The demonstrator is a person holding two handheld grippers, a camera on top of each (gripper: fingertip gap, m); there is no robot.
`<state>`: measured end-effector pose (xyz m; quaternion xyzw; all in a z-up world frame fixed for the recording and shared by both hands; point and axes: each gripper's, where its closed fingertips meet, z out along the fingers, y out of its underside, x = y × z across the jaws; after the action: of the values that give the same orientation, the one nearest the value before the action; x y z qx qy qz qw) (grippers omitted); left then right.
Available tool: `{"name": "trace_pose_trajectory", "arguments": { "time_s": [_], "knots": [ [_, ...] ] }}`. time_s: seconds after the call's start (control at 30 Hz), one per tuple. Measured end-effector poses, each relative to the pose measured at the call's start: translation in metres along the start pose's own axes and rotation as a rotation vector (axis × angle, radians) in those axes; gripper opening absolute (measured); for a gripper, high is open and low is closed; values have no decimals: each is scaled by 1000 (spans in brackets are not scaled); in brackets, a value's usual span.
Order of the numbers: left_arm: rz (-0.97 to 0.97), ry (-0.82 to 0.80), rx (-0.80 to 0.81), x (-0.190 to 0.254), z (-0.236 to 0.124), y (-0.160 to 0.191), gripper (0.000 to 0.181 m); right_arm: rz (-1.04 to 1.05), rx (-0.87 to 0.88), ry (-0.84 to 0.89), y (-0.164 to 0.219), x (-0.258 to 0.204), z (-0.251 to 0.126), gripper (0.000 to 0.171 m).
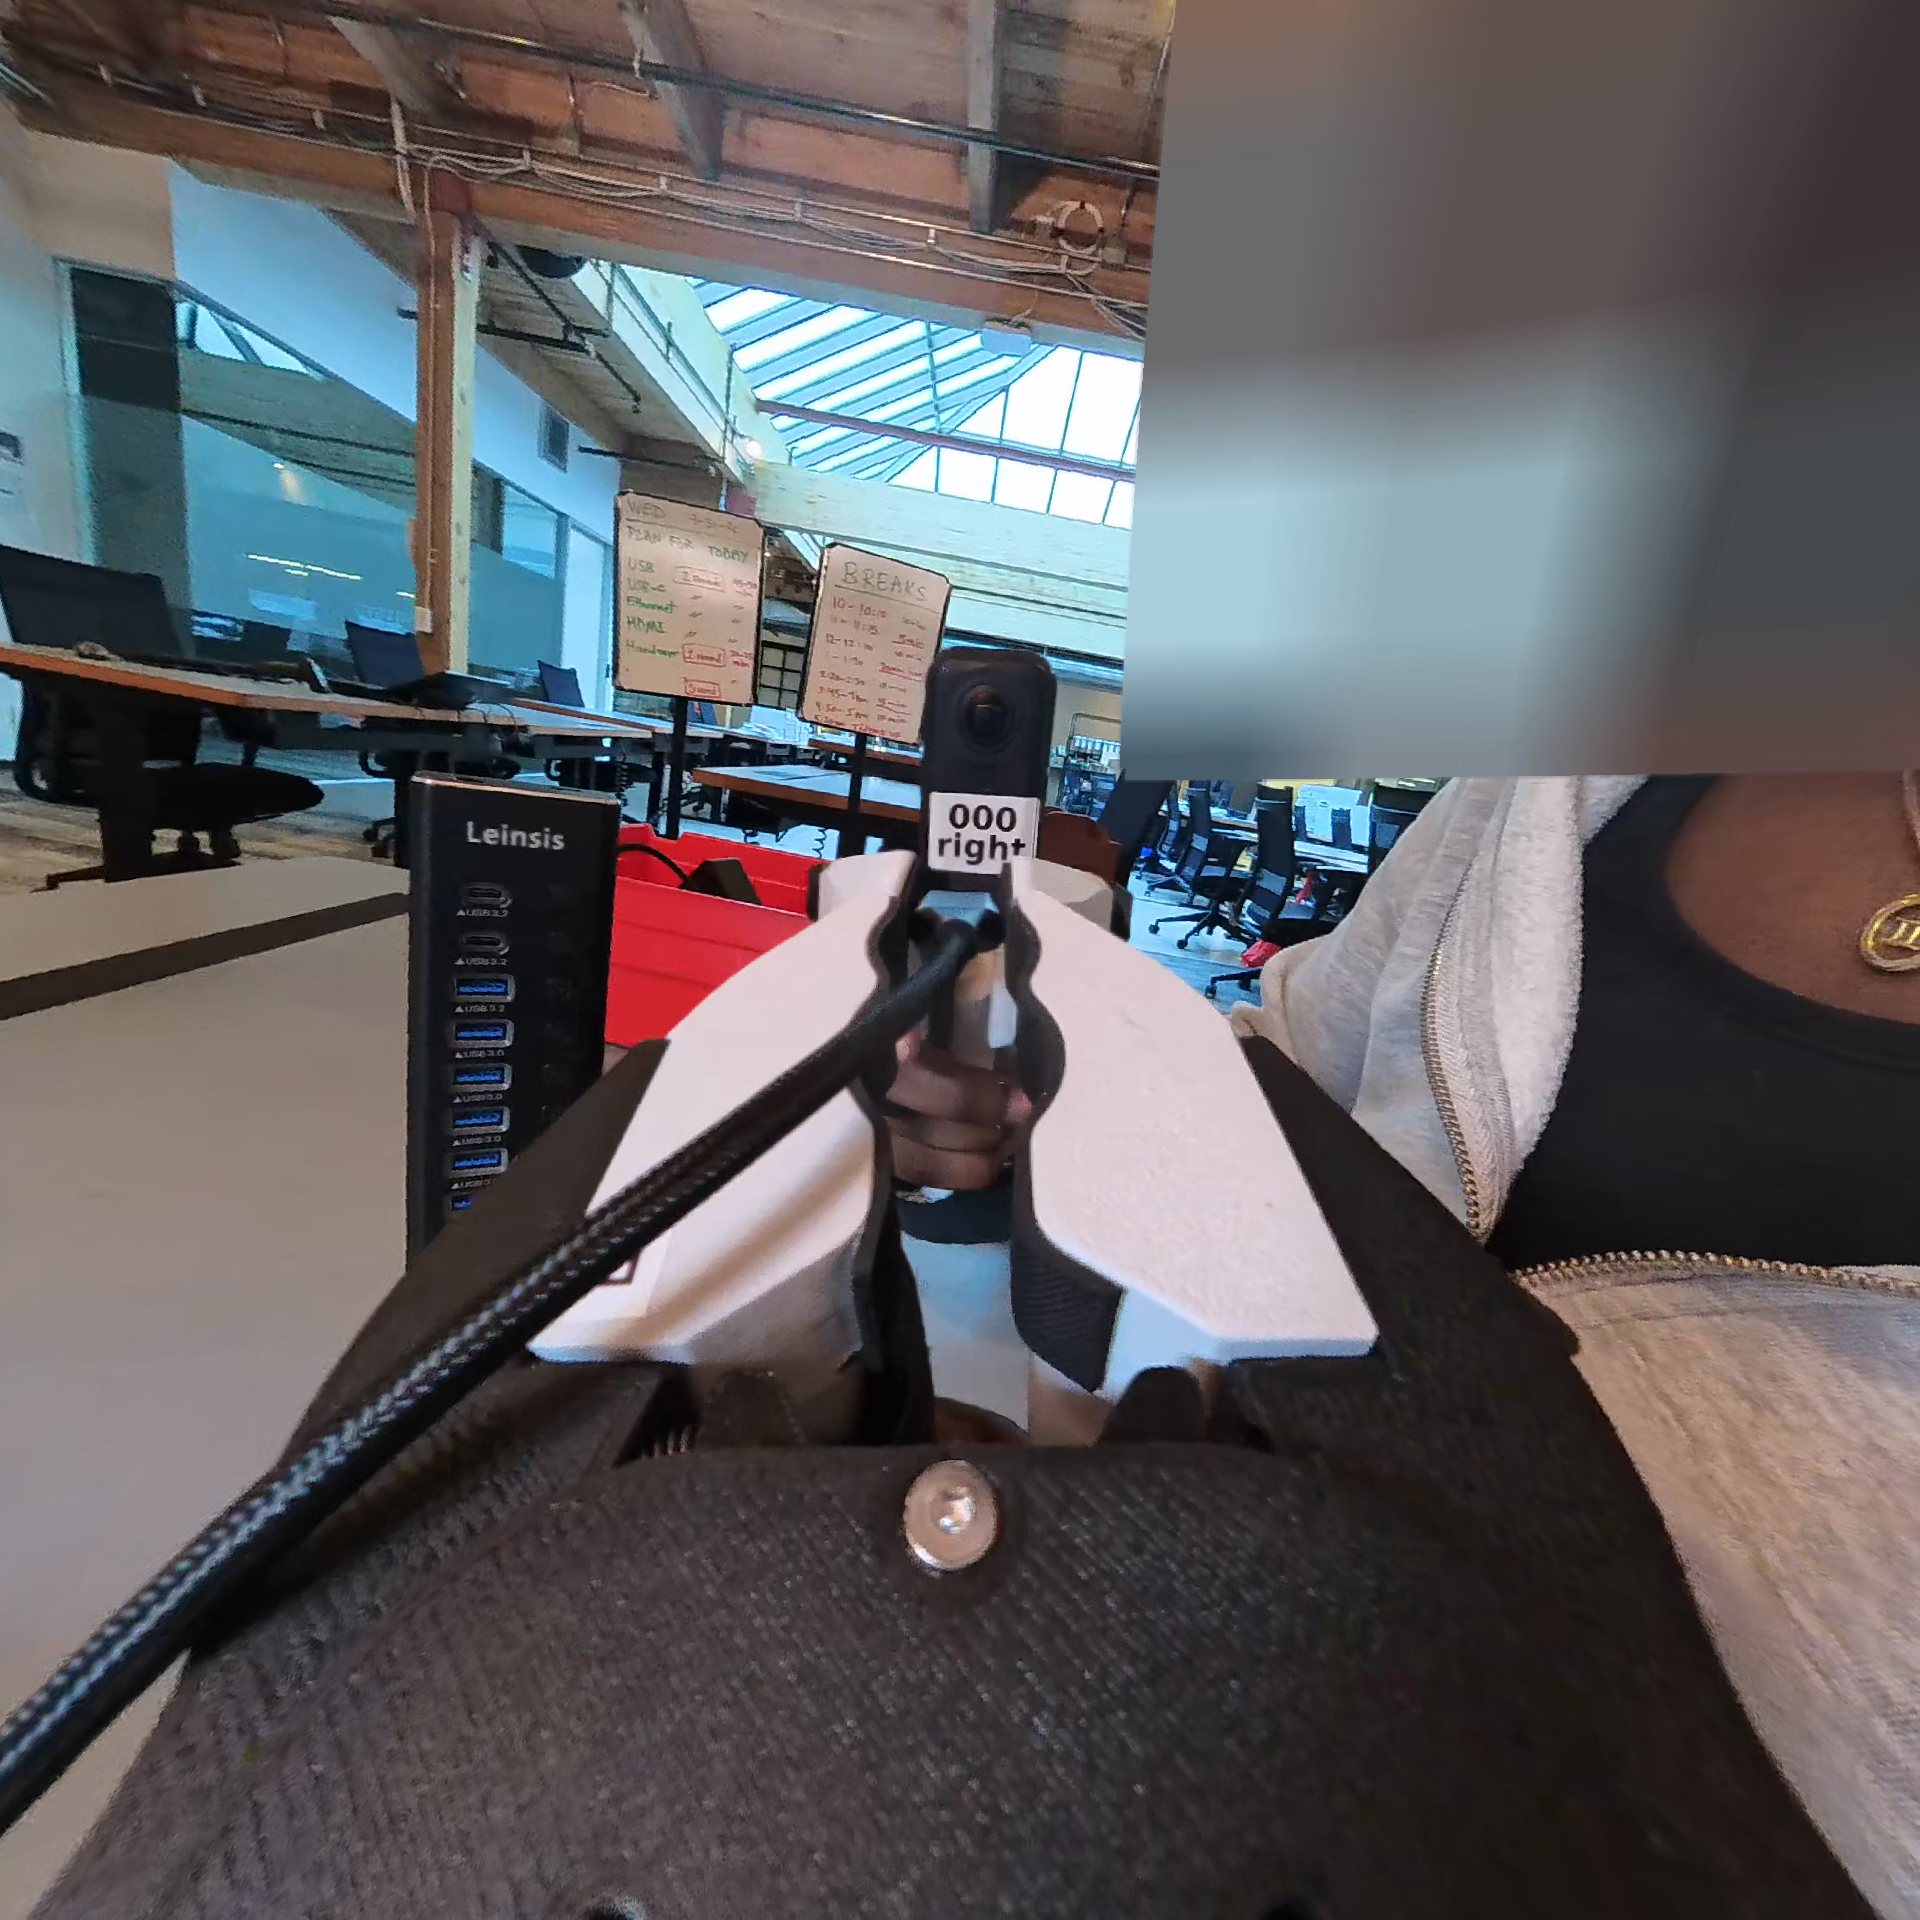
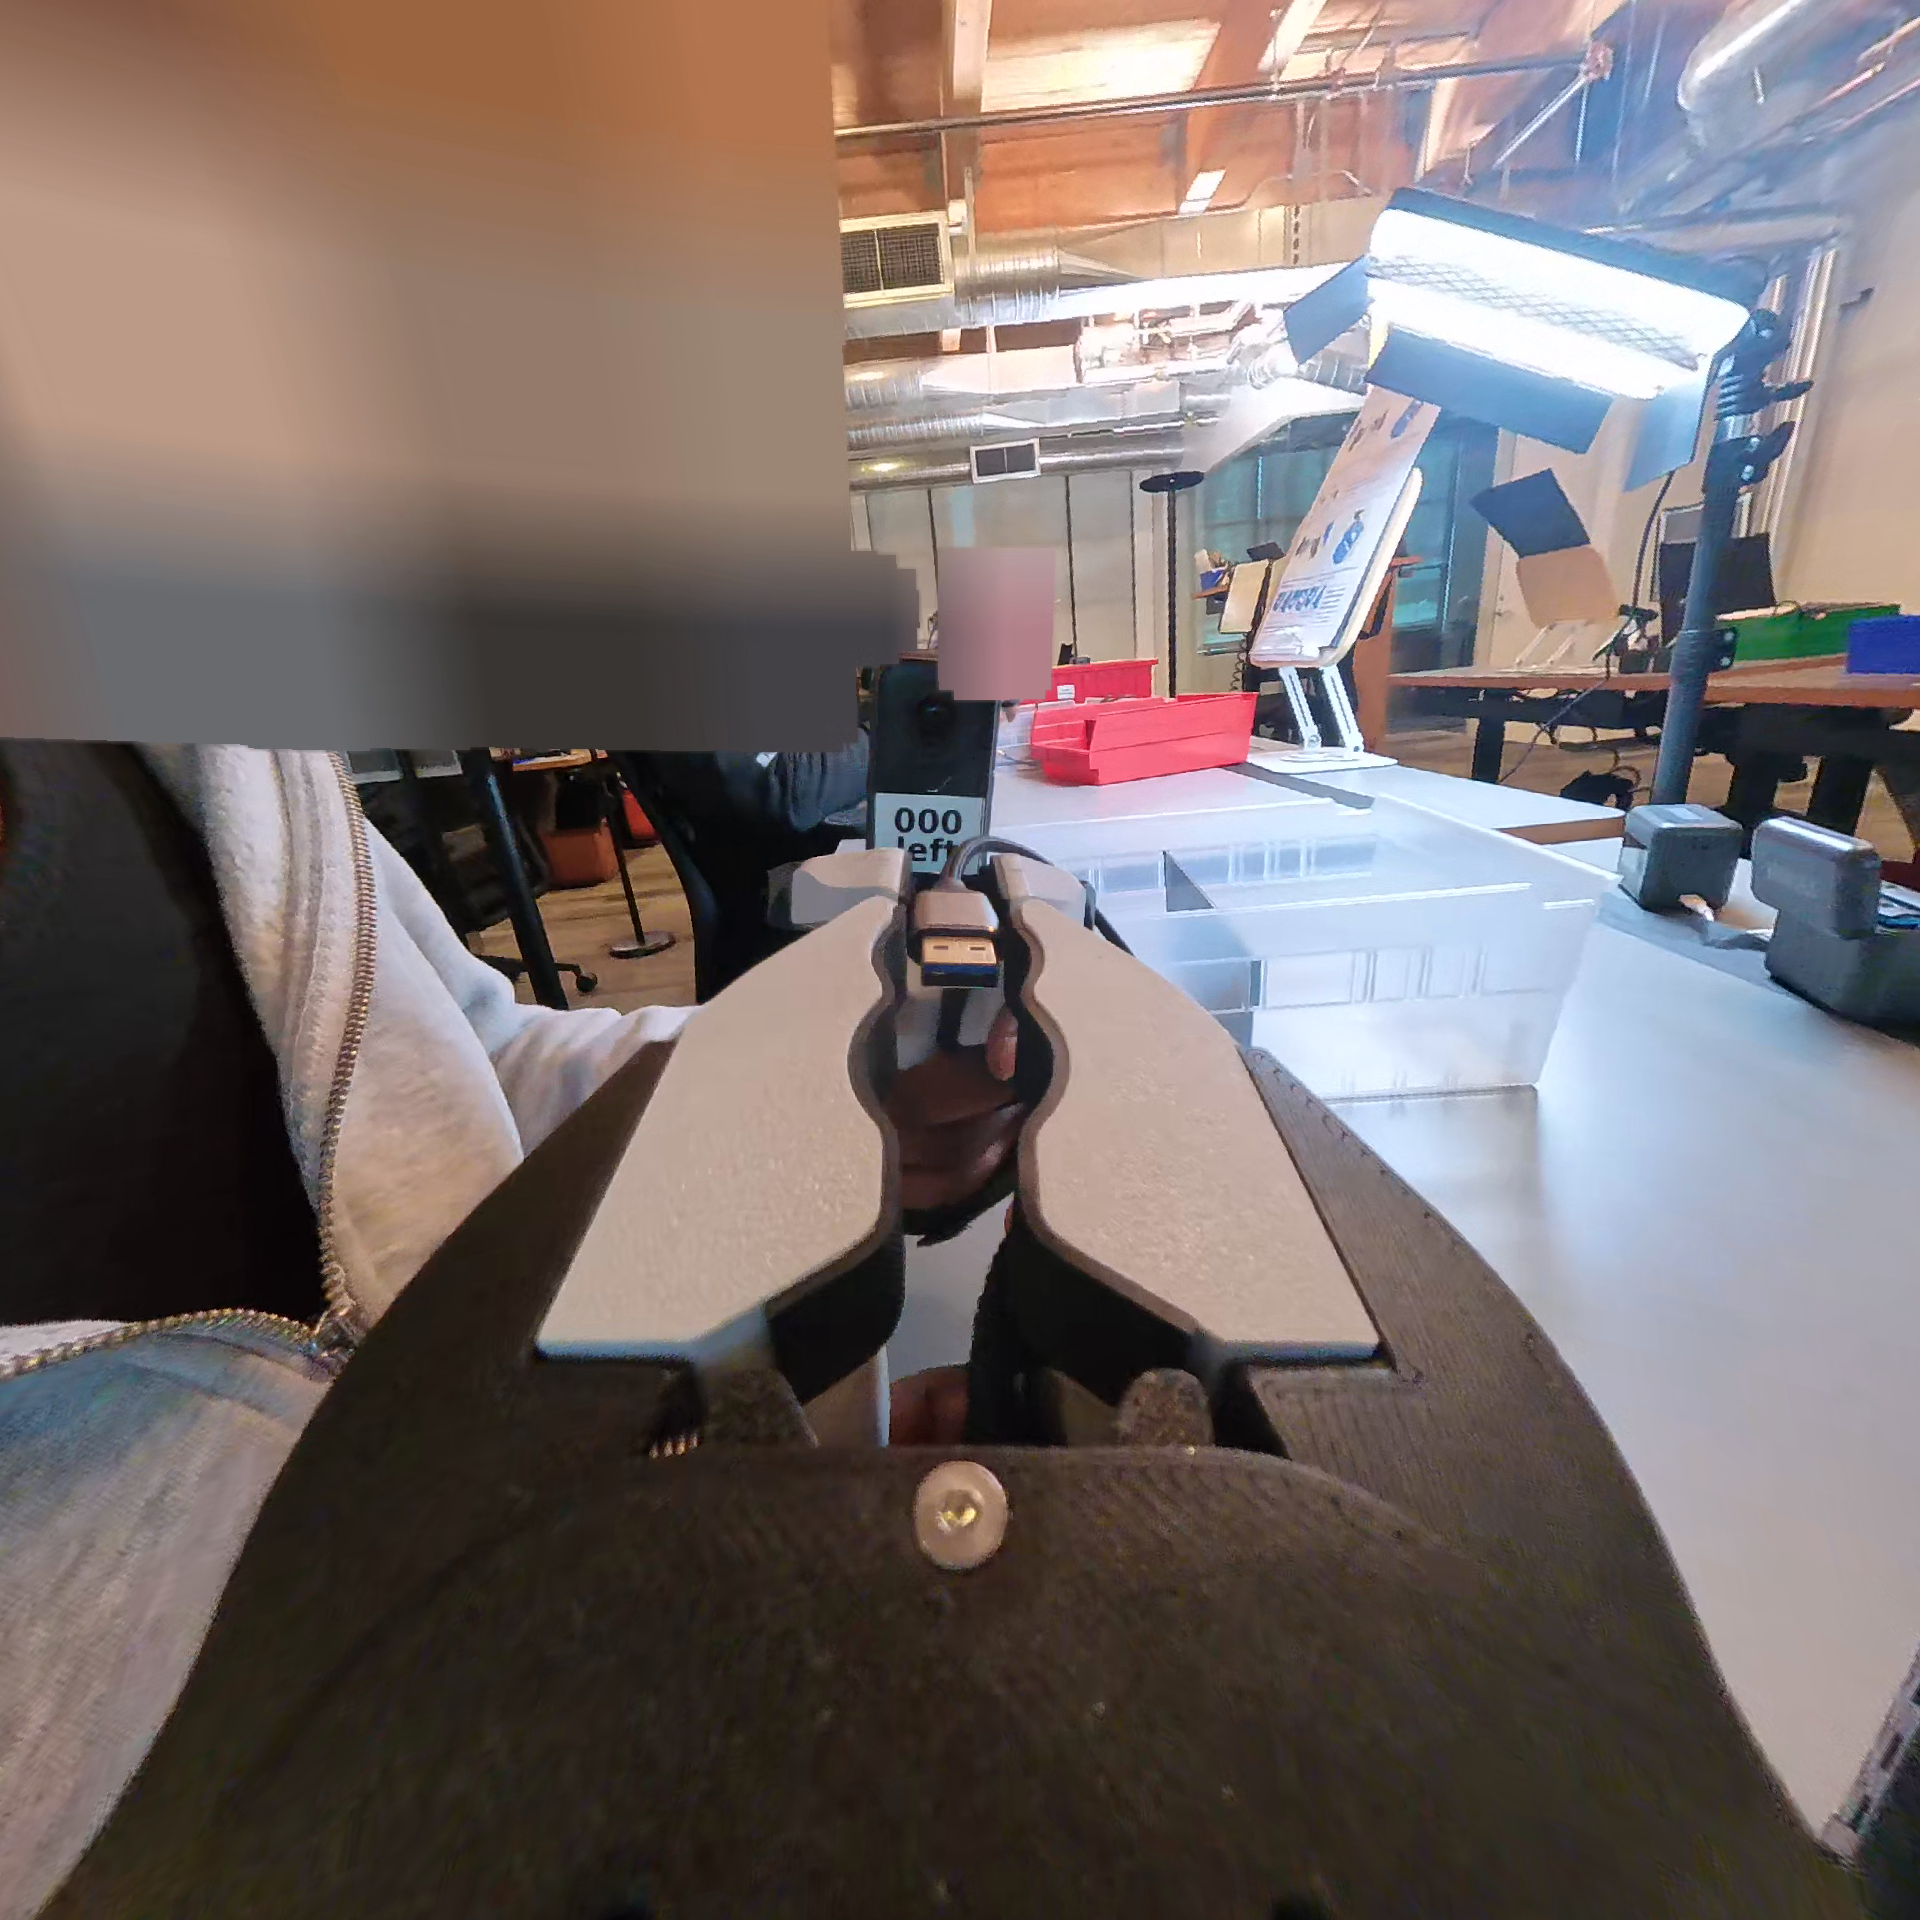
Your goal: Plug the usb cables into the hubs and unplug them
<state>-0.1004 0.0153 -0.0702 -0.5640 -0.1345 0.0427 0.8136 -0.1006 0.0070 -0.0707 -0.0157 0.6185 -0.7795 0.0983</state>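
Observation:
A black upright USB hub (image 1: 504,997) with a column of ports stands on the white table (image 1: 187,1195), left of my left gripper (image 1: 951,930). The two grippers face each other tip to tip. My left gripper is shut on the back of a silver USB plug (image 1: 961,914). Its black braided cable (image 1: 623,1226) trails back to the lower left. My right gripper (image 2: 951,914) is shut on the same plug (image 2: 951,945), whose metal connector points toward the right wrist camera. The cable loops behind the plug there.
A person in a grey zip hoodie (image 1: 1455,1018) stands close beside both grippers. A red bin (image 1: 696,935) sits behind the hub. A clear plastic bin (image 2: 1403,935), red bins (image 2: 1143,732), grey blocks (image 2: 1818,935) and a light stand (image 2: 1704,623) are on the right.

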Motion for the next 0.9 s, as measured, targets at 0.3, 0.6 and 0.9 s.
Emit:
{"name": "trace_pose_trajectory", "arguments": {
  "time_s": [0.3, 0.6, 0.9],
  "knots": [
    [86, -30, 5, -1, -3, -3, 17, -72, -25, 20, 0, 1, -3, 17],
    [132, -16, -48, 5, -1, 4, 18, -59, -48, -25, 4, -5, -2, 17],
    [276, -289, -32, -29, -11, -3, 19, -272, 205, 571, -61, 71, -61, 55]
  ]
}}
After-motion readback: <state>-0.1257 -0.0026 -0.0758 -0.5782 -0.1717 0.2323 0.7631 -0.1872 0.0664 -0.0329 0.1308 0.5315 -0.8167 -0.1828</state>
